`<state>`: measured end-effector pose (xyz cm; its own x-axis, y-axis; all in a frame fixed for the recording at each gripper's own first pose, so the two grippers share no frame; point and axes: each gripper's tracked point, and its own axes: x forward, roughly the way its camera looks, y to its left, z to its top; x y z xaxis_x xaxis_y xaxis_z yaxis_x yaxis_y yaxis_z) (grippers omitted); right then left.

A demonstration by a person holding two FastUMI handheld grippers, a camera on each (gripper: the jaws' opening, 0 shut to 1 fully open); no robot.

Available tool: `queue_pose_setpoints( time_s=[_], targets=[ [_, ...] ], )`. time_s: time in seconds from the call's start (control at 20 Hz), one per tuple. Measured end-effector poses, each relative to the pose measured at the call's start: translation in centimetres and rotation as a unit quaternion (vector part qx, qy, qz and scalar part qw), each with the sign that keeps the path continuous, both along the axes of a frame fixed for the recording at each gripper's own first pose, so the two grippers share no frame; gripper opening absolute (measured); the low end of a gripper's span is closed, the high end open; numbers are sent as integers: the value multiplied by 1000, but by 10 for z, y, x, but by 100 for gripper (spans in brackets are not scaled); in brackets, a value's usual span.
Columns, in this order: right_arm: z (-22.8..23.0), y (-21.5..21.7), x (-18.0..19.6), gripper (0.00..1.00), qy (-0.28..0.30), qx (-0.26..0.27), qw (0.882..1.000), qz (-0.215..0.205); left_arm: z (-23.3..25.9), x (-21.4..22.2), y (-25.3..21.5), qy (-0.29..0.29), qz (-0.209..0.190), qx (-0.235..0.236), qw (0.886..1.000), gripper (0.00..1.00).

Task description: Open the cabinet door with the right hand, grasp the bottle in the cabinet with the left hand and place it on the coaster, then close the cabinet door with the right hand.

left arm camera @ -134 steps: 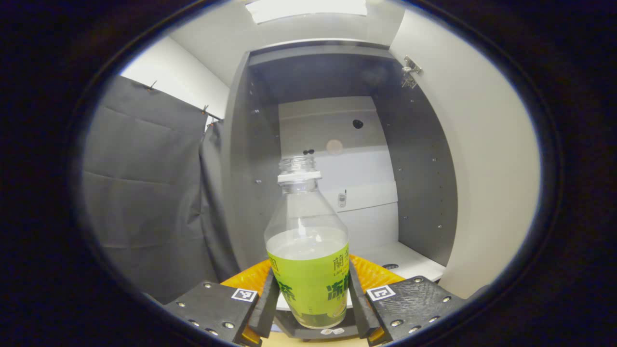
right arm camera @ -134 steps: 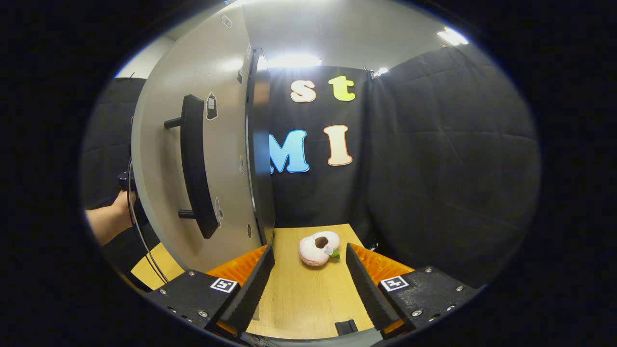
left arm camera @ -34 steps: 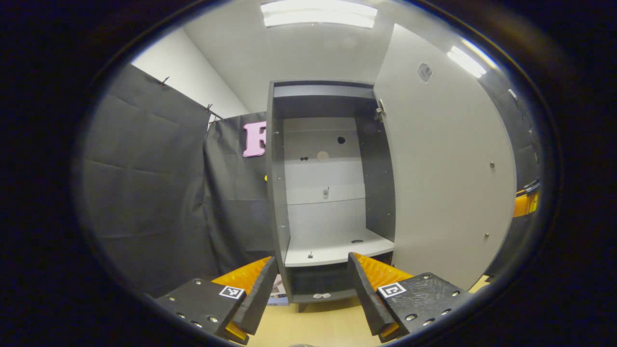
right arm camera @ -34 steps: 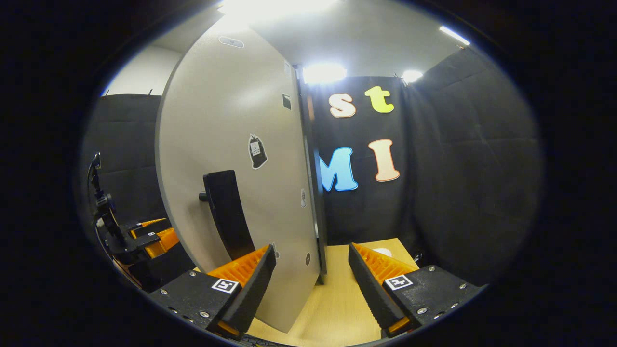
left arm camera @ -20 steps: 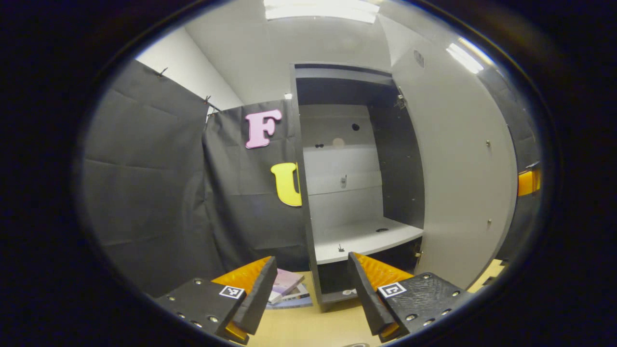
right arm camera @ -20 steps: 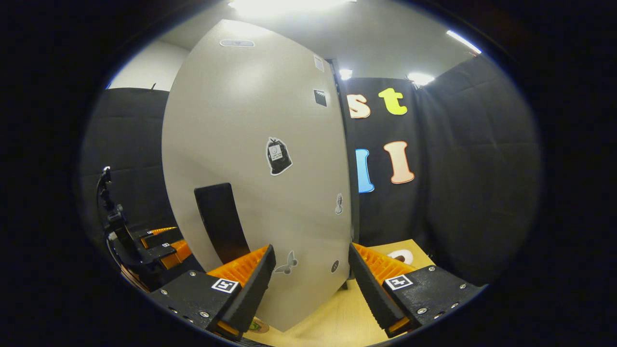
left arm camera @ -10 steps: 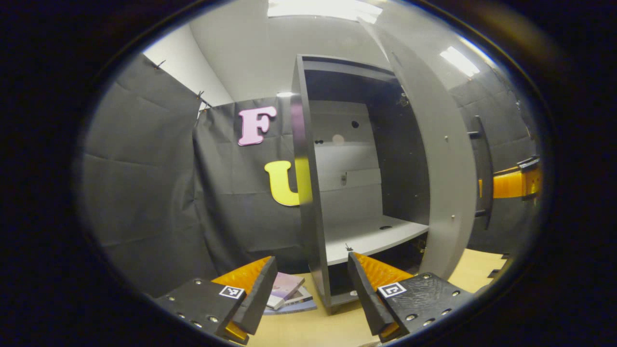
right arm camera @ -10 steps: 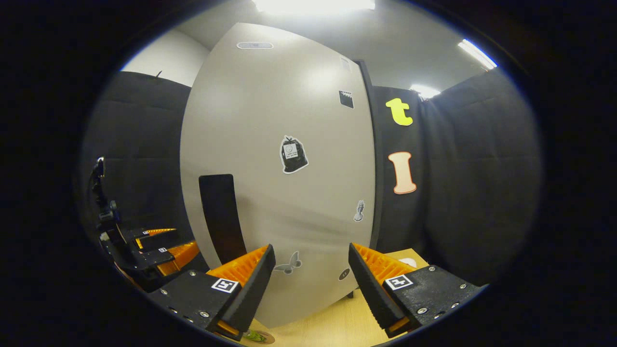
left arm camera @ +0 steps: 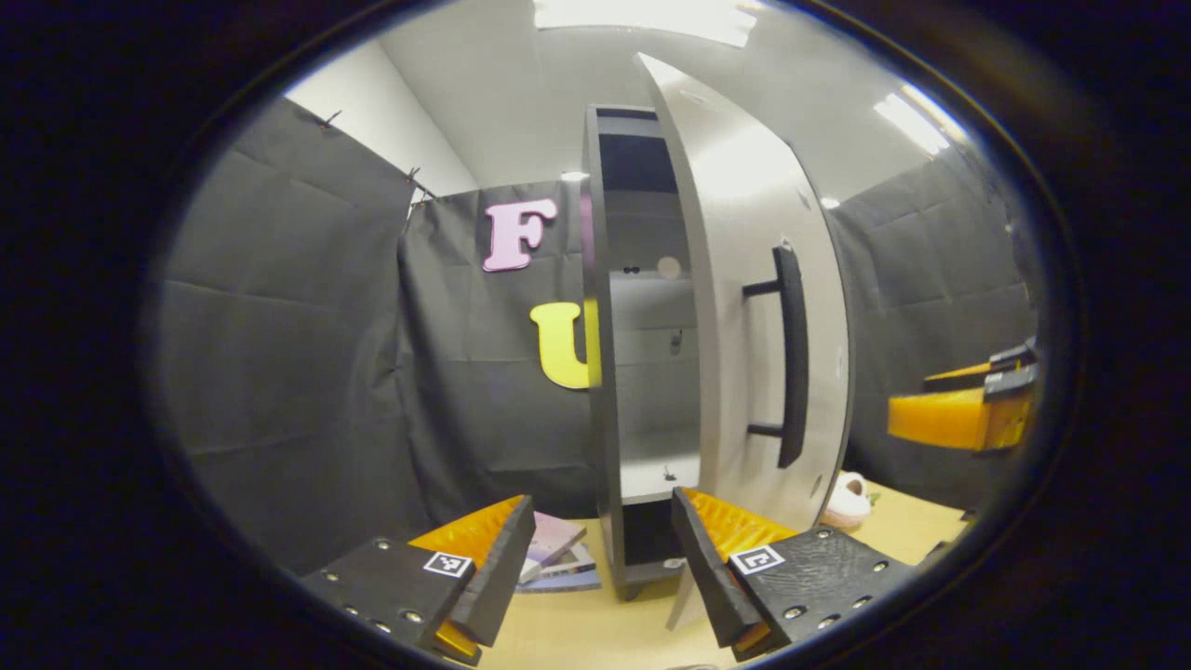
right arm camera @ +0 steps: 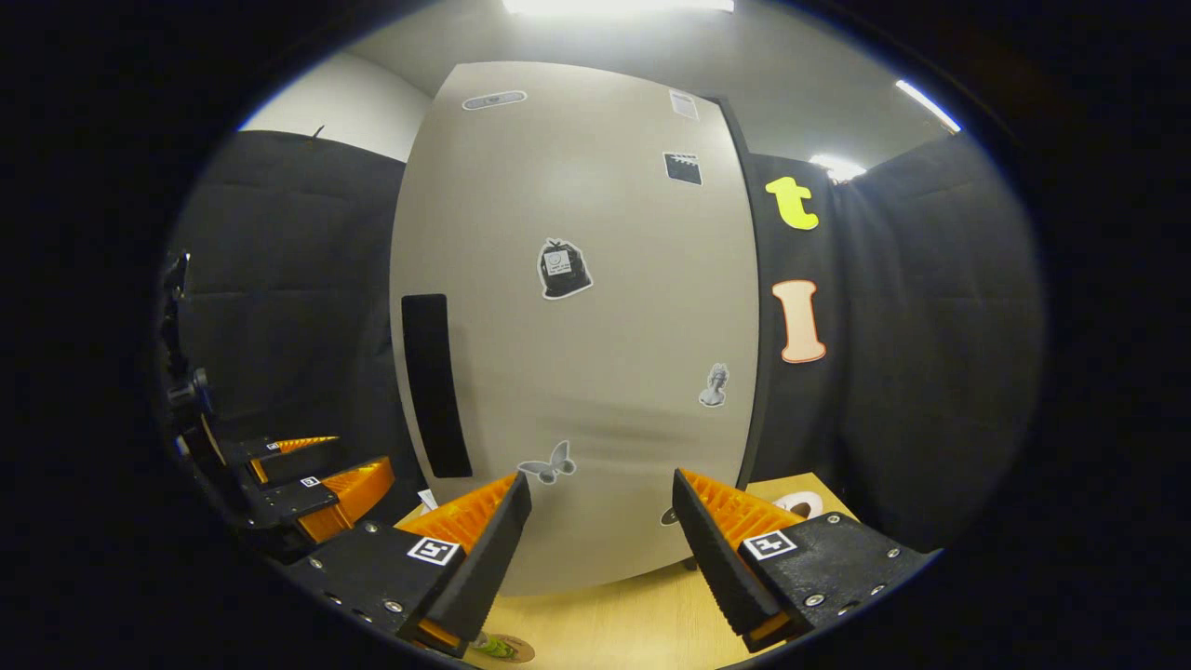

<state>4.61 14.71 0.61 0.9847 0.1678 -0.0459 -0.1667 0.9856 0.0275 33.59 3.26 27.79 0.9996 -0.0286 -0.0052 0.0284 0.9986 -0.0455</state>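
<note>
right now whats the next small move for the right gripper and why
Probably a short push forward on the cabinet door with the right gripper. The left gripper view shows the door ajar, a strip of shelf visible between it and the cabinet's side panel. Both grippers are open and empty, so closing looks like what remains.

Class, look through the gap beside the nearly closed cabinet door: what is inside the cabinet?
Inside the cabinet, a strip of bare pale shelf and back panel shows. The cabinet door covers the rest, so what lies there cannot be seen.
</note>
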Motion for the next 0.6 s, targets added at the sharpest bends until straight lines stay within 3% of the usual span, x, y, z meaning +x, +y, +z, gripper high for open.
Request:
queue_pose_setpoints(
  time_s=[0.05, 0.1, 0.2, 0.25, 0.3, 0.5, 0.55, 0.6],
  targets=[
    [0, -4, 4, 94, -4, 0, 1000, -1, 2, 0, -9, 2, -1, -12, 1000, 80],
    [1, -10, 11, 95, -6, -1, 1000, -7, 5, 1, -17, 3, -2, -14, 1000, 89],
    [8, -18, 19, 95, -18, 6, 1000, -9, 8, 1, -18, 5, 19, 2, 1000, 87],
    [13, -19, 22, 90, -23, 8, 1000, -3, 9, 2, -21, 6, 25, 4, 1000, 86],
    [18, -22, 26, 95, -31, 10, 999, -1, 10, 3, -25, 7, 27, 4, 1000, 84],
    [27, -23, 37, 94, -58, 12, 998, 5, 23, 8, -32, -7, 37, 14, 999, 84],
    [28, -24, 39, 94, -62, 14, 998, 5, 24, 8, -33, -9, 39, 11, 999, 89],
    [30, -23, 41, 95, -69, 18, 997, 9, 25, 10, -37, -11, 35, 3, 999, 84]
  ],
)
